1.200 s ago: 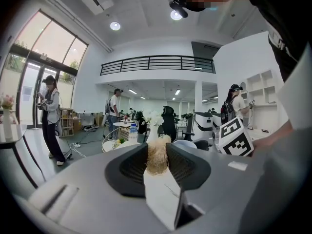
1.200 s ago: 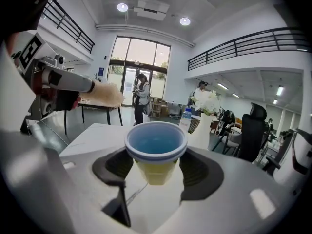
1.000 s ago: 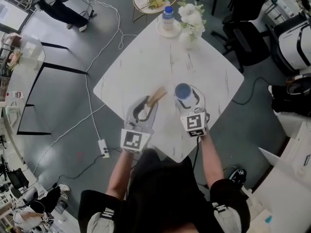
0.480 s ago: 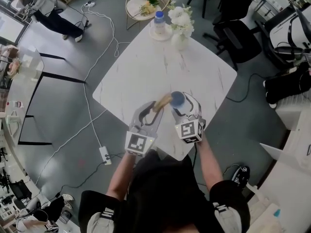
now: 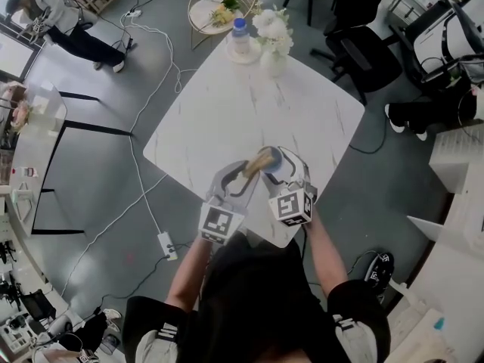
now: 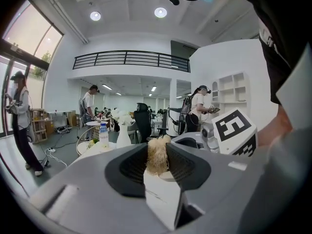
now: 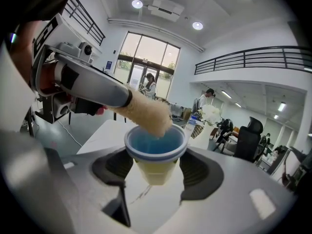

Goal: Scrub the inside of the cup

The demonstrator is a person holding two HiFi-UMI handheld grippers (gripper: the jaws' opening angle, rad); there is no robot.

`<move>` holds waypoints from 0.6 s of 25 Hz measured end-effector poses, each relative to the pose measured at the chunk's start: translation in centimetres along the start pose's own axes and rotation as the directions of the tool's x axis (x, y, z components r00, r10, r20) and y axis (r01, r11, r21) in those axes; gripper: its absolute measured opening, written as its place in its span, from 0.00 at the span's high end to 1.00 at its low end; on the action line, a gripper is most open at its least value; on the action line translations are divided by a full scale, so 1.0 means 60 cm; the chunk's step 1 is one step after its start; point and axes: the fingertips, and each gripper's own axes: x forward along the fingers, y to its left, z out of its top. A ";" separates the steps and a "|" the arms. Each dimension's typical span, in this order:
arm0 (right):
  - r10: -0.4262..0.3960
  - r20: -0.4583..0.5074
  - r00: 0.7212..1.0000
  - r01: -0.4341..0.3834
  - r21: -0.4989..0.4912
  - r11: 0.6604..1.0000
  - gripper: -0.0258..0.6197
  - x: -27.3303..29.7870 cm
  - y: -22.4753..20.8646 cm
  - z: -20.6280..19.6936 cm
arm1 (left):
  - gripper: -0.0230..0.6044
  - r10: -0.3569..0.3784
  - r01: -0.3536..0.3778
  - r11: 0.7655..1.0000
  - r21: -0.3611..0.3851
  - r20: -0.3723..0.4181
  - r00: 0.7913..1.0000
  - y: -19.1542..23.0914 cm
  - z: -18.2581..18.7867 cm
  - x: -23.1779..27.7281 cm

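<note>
Closing in from left of centre in the head view, the left gripper [image 5: 236, 178], clamped tight on the tan bristly brush [image 7: 146, 112], has swung it across from where it sat clear of the cup a second ago, and the fuzzy tip now dips over the blue rim. Just right of it, the cup [image 7: 156, 155] sits over the lower corner of the white bench [image 5: 227, 104], gripped by the wide-set jaws of the right gripper [image 5: 286, 174]. By my read the scrubbing is only starting: tip at the mouth, not yet deep inside.
</note>
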 end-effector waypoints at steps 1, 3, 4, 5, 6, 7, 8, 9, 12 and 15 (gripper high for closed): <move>0.000 -0.001 1.000 0.000 -0.007 1.000 0.50 0.000 0.003 0.000 | 0.77 -0.007 0.007 1.000 0.006 -0.010 1.000 -0.002 -0.003 0.001; 0.002 -0.004 1.000 -0.002 -0.025 1.000 0.50 -0.002 0.008 0.003 | 0.77 -0.018 0.019 1.000 0.025 -0.033 0.999 -0.007 -0.010 0.003; 0.004 -0.006 1.000 -0.005 -0.032 0.999 0.50 -0.003 0.010 0.007 | 0.77 -0.023 0.024 0.999 0.034 -0.045 0.999 -0.009 -0.013 0.004; 0.008 -0.009 1.000 -0.008 -0.038 0.999 0.50 -0.005 0.012 0.012 | 0.77 -0.026 0.029 0.999 0.040 -0.056 0.998 -0.010 -0.015 0.006; 0.012 -0.010 1.000 -0.012 -0.041 0.999 0.50 -0.006 0.014 0.016 | 0.77 -0.029 0.032 0.999 0.042 -0.066 0.997 -0.011 -0.018 0.007; 0.016 -0.011 1.000 -0.017 -0.043 0.999 0.50 -0.006 0.018 0.018 | 0.77 -0.030 0.033 0.999 0.043 -0.077 0.997 -0.012 -0.021 0.008; 0.020 -0.012 1.000 -0.021 -0.045 0.999 0.50 -0.006 0.021 0.019 | 0.77 -0.030 0.034 0.998 0.044 -0.088 0.996 -0.012 -0.024 0.009; 0.023 -0.014 1.000 -0.023 -0.048 0.999 0.50 -0.005 0.024 0.019 | 0.77 -0.029 0.034 0.998 0.045 -0.098 0.995 -0.011 -0.026 0.010; 0.026 -0.018 0.999 -0.027 -0.060 0.998 0.50 -0.003 0.030 0.017 | 0.77 -0.034 0.040 0.998 0.043 -0.121 0.992 -0.009 -0.033 0.011; 0.026 -0.026 0.999 -0.028 -0.085 0.996 0.50 -0.004 0.035 0.015 | 0.77 -0.039 0.046 0.998 0.042 -0.145 0.989 -0.009 -0.039 0.011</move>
